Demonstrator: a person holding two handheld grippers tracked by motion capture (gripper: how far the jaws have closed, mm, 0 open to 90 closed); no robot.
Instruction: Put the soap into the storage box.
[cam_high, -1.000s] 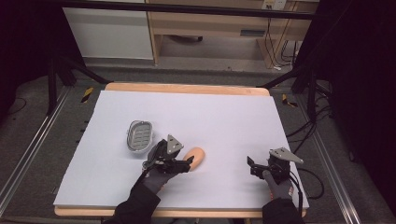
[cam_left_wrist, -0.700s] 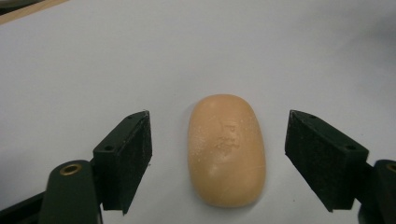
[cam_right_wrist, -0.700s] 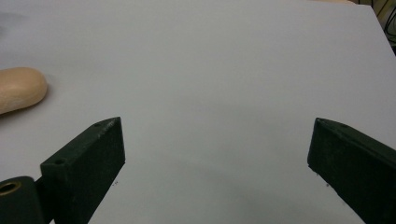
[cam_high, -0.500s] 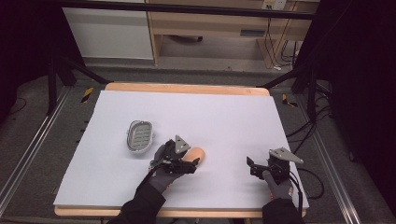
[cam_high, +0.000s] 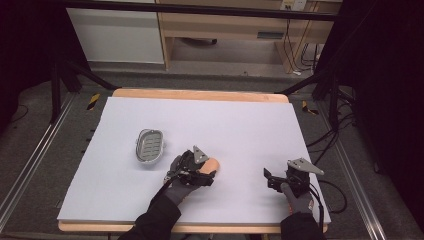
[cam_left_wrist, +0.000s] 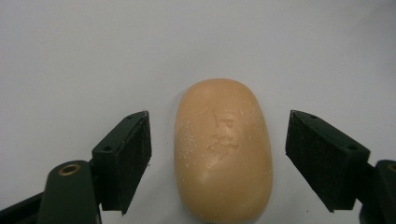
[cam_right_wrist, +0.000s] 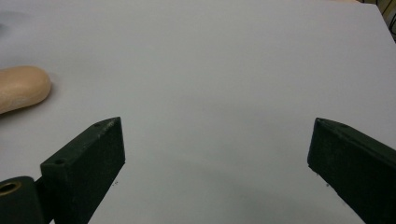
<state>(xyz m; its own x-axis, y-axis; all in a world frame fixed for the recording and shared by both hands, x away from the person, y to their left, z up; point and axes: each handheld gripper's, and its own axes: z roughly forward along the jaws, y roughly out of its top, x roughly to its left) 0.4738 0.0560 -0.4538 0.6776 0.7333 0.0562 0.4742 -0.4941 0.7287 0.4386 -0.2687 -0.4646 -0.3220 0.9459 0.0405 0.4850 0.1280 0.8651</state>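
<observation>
An orange oval soap bar (cam_high: 213, 163) lies on the white table cover, front of centre. My left gripper (cam_high: 202, 169) is open and low over it. In the left gripper view the soap bar (cam_left_wrist: 223, 149) lies lengthwise between the two jaws of the left gripper (cam_left_wrist: 219, 123), with a gap on each side. My right gripper (cam_high: 270, 178) rests near the front right, open and holding nothing. In the right gripper view the jaws of the right gripper (cam_right_wrist: 217, 127) stand wide apart over bare cover, and the soap bar (cam_right_wrist: 21, 88) lies far left.
A grey oval soap dish (cam_high: 150, 145) with a ribbed inside sits left of the soap. The white cover (cam_high: 225, 120) spans the wooden table. Shelving and cables stand beyond the far edge.
My left gripper has slid right and forward along the table, so its jaws now flank the soap. The right gripper has hardly moved.
</observation>
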